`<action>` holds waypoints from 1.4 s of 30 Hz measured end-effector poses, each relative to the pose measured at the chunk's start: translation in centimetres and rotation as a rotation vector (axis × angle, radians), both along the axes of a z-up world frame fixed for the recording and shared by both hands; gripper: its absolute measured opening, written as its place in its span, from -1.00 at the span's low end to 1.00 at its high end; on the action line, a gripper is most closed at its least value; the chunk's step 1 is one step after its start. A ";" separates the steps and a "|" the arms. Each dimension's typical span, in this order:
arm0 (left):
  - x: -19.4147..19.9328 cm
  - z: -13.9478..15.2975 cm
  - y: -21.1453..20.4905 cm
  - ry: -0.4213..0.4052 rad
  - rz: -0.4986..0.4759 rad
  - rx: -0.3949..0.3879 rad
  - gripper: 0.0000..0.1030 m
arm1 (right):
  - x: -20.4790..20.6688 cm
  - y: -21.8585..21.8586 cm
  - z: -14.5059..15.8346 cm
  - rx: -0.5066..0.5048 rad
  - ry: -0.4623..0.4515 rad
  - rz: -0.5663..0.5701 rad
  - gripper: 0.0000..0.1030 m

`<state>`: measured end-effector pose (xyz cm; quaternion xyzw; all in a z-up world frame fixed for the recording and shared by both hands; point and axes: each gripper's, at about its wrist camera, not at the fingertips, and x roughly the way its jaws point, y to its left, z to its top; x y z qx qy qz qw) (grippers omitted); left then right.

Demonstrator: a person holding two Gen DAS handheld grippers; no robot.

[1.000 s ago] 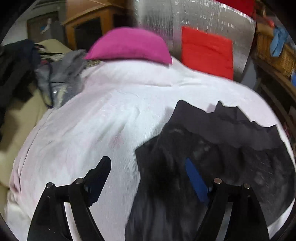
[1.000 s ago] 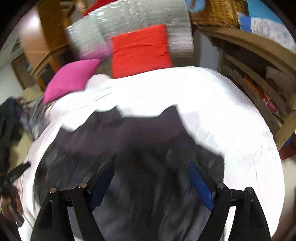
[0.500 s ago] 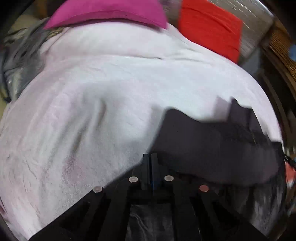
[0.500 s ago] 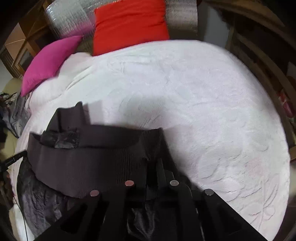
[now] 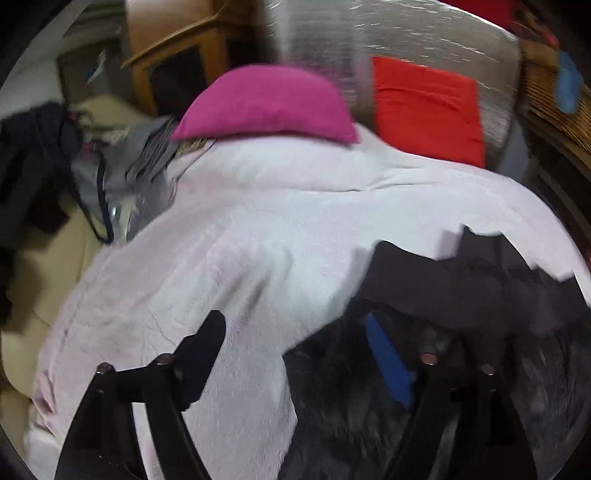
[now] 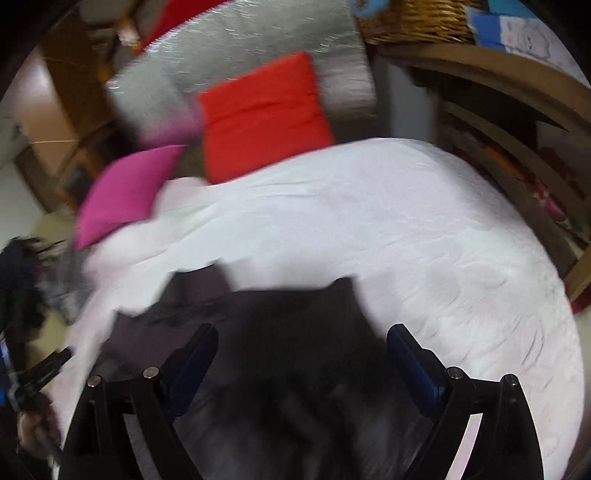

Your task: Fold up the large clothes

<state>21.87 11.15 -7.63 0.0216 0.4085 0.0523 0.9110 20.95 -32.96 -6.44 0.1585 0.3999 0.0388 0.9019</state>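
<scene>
We find no writing, label, brand or number that can be read in either view — both are blurred. The blue-and-white printed sheet [image 6: 517,26] on the shelf beside the wicker basket [image 6: 413,18] shows faint marks, yet we cannot make them out as letters.

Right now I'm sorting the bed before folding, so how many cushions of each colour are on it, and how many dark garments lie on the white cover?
Pink cushion: 1
Red cushion: 1
Dark garment on the white cover: 1
Total: 3
</scene>
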 end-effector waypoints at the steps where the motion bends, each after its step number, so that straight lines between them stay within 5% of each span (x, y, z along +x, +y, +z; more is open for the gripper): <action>1: -0.5 0.0 -0.5 -0.001 -0.012 0.011 0.55 | -1.1 0.6 0.0 0.001 -0.002 0.013 0.84; 10: -4.2 -1.1 -3.3 -0.009 -0.063 0.037 0.55 | -8.0 3.3 -3.2 0.068 0.013 0.083 0.84; 13: -4.5 -2.9 -3.8 0.048 -0.060 0.044 0.55 | -6.1 2.9 -7.0 -0.004 0.132 0.017 0.84; 15: -3.5 -6.0 -3.3 0.160 -0.019 0.102 0.55 | -5.9 2.6 -7.8 -0.009 0.136 -0.004 0.84; 17: -3.9 -6.8 -1.7 0.165 0.005 0.006 0.55 | -6.9 2.3 -6.6 0.041 0.098 -0.017 0.84; 25: -9.6 -1.2 -2.0 0.016 0.012 -0.121 0.56 | -13.3 4.8 -0.3 -0.044 -0.064 -0.040 0.84; 30: -15.2 1.4 -5.4 -0.050 -0.031 -0.148 0.75 | -17.8 8.9 0.7 -0.146 -0.084 -0.022 0.91; 42: -22.6 6.1 -9.6 -0.104 -0.074 -0.027 0.92 | -25.4 14.1 4.1 -0.226 -0.114 -0.018 0.92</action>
